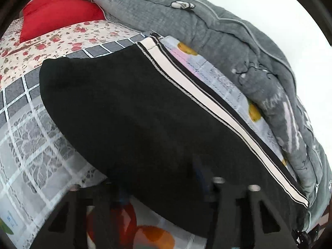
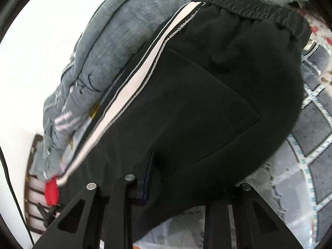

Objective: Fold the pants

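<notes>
Black pants (image 1: 128,112) with a white side stripe (image 1: 203,103) lie on the bed, legs stacked. In the left wrist view the leg fabric drapes over my left gripper (image 1: 164,184), whose fingertips are hidden under the cloth; it appears shut on the pants. In the right wrist view the pants (image 2: 207,103) show the elastic waistband (image 2: 259,10) at the top and a back pocket. My right gripper (image 2: 182,186) sits at the lower edge of the cloth, which covers its fingertips; it appears shut on the pants.
A bunched grey quilt (image 1: 207,25) lies along the far side of the pants, also in the right wrist view (image 2: 116,41). A red pillow (image 1: 56,12) sits on the floral sheet (image 1: 41,47). A grey checked lace cover (image 1: 31,145) spreads beneath.
</notes>
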`<state>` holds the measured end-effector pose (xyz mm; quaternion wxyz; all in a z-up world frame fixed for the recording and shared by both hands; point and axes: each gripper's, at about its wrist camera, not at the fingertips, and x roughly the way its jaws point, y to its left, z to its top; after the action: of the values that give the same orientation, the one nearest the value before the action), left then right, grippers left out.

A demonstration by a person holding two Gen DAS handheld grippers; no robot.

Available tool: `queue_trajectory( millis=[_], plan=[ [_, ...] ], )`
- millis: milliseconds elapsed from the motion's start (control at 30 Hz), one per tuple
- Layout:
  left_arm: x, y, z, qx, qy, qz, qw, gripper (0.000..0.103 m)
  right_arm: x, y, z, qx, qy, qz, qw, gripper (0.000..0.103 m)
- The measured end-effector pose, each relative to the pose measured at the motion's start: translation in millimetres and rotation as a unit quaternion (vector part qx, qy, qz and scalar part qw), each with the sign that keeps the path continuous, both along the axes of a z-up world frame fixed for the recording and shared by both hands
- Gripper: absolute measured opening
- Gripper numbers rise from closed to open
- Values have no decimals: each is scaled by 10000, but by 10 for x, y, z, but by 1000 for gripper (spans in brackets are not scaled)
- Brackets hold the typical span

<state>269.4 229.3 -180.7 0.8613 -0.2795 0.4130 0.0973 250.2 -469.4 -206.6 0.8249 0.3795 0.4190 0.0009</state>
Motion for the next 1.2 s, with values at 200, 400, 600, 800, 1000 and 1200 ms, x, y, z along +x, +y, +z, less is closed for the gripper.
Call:
queue_trajectory(
  millis=[200,400,600,800,1000,1200],
  plan=[
    [-189,47,228,-32,-64,-237,9997,14,-372,136,360,-586,-551,52,9967,6],
    [-699,73,427,243,-108,-437,9987,14,-1046,258,601,-925,-686,219,9931,4],
    [-1339,113,401,436,-88,-719,9964,14,-1814,263,561,-1071,-597,261,9921,4],
    [-1682,108,276,576,134,-682,9959,22,-2202,205,247,-955,-255,218,9949,9],
    [-1937,113,315,639,223,-405,9969,65,-2520,72,346,-1302,-381,49,9907,26],
    [-2190,-15,318,560,15,-334,9979,66,-2575,-536,437,-1275,-501,-616,9887,53]
  ],
)
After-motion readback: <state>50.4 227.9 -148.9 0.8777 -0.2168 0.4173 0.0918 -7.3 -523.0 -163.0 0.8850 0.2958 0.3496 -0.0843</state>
